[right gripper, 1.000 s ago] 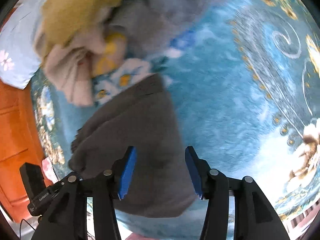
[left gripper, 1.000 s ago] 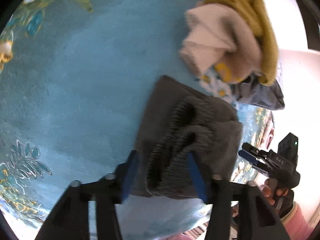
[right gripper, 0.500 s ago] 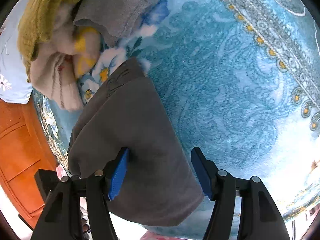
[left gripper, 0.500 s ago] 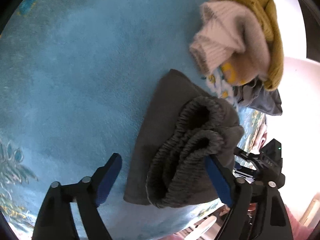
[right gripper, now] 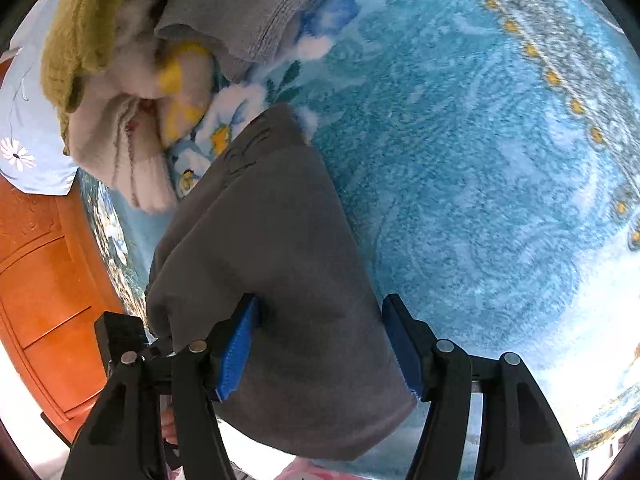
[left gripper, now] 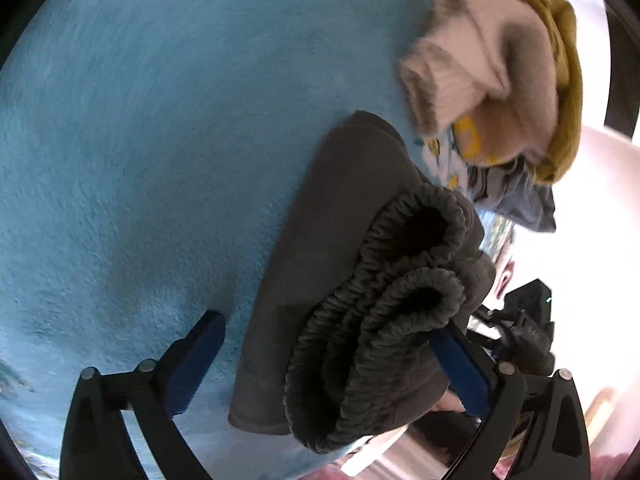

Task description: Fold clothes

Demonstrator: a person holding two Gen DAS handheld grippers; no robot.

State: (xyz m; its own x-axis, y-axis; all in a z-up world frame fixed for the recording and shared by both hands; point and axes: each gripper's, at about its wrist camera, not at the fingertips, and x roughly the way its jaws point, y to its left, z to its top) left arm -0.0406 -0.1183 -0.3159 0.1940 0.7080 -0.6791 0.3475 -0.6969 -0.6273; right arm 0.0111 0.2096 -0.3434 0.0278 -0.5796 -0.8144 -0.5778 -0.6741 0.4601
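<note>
Blue plush blanket (right gripper: 460, 152) with floral and gold patterning across most of both views; orange wooden furniture (right gripper: 44, 280) at the left edge of the right-wrist view. Lying on the blanket near the bottom centre of each frame: a dark grey garment (right gripper: 272, 264), already doubled into a compact bundle, its gathered elastic waistband (left gripper: 392, 308) stacked in rolls toward the lower middle of the left-wrist view. Heaped in the upper right of the left-wrist view, upper left of the right-wrist view: a pile of other clothes (left gripper: 488, 68), cream knit, mustard and grey-blue, just beside the far tip of the grey piece.

Left gripper (left gripper: 326, 364) spread wide, one blue pad off the cloth over bare blanket, the other against the waistband rolls; nothing clamped. Right gripper (right gripper: 320, 352) also spread, straddling the near edge of the bundle, pads either side of the fabric and not pinching it.

Judged step: a fold of the grey garment looks laid down and let go, though an approach for a further fold would look alike. Next, either way, likely a matter of keeping the loose waistband rolls from springing open.
</note>
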